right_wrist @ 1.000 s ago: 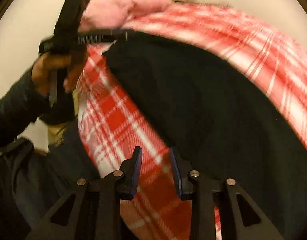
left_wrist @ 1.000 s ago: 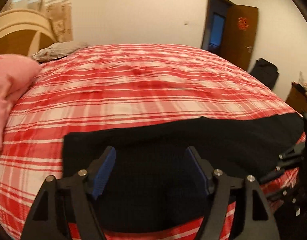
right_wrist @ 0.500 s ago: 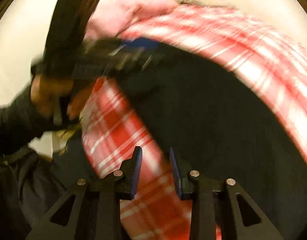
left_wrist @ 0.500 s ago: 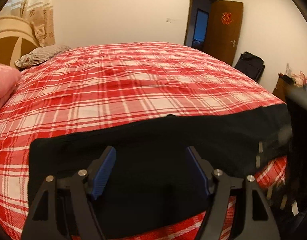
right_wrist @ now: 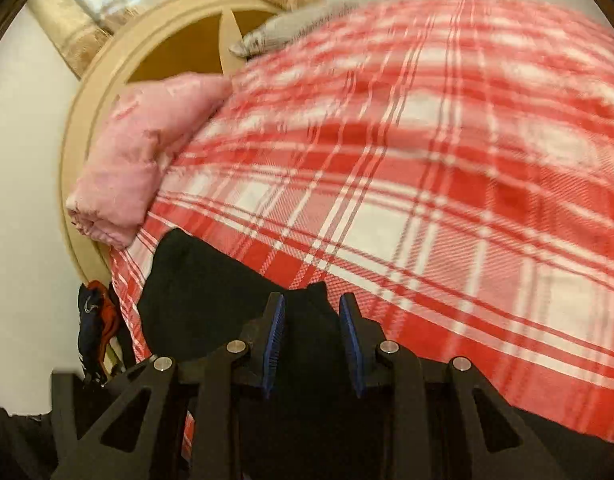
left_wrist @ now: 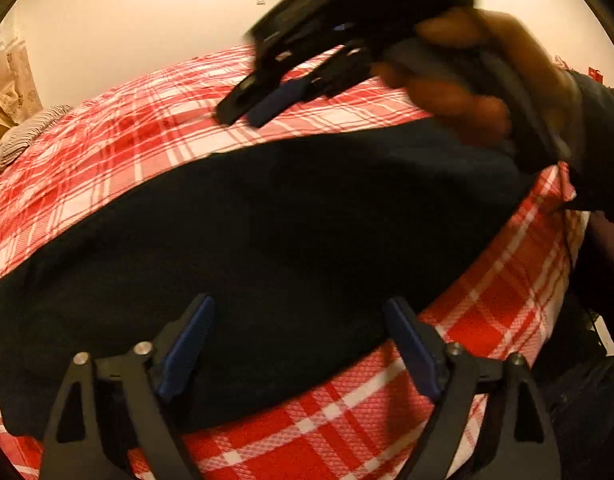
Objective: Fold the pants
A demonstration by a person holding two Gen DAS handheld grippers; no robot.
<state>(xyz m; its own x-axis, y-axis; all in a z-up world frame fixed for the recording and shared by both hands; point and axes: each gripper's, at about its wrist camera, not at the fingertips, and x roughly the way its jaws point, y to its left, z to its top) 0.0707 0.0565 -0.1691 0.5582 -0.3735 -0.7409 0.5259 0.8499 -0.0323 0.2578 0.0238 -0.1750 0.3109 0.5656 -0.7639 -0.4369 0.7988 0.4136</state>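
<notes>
Black pants [left_wrist: 287, 220] lie flat lengthwise across a red plaid bed cover [left_wrist: 147, 120]. My left gripper [left_wrist: 297, 312] hovers open over their near edge, blue pads wide apart with nothing between them. A hand [left_wrist: 467, 92] holds my right gripper [left_wrist: 243, 116], blurred, above the pants' far edge, tips pointing left over the plaid. In the right wrist view the right gripper [right_wrist: 313, 304] shows a narrow gap between its pads. The pants [right_wrist: 211, 292] lie beneath and behind the fingers, a small peak of cloth showing in the gap. No cloth looks lifted.
A pink quilt [right_wrist: 147, 152] is bunched against the round headboard [right_wrist: 99, 92], just beyond the pants' end. A grey striped pillow [right_wrist: 291, 28] lies at the head of the bed. A dark sleeve [left_wrist: 603, 140] is at the right bed edge. A dark and red item [right_wrist: 93, 320] hangs beside the bed.
The right gripper has risen from the bed's edge and swung over the pants, now facing the headboard. The left gripper's view has tilted down and to the right; its fingers stay wide.
</notes>
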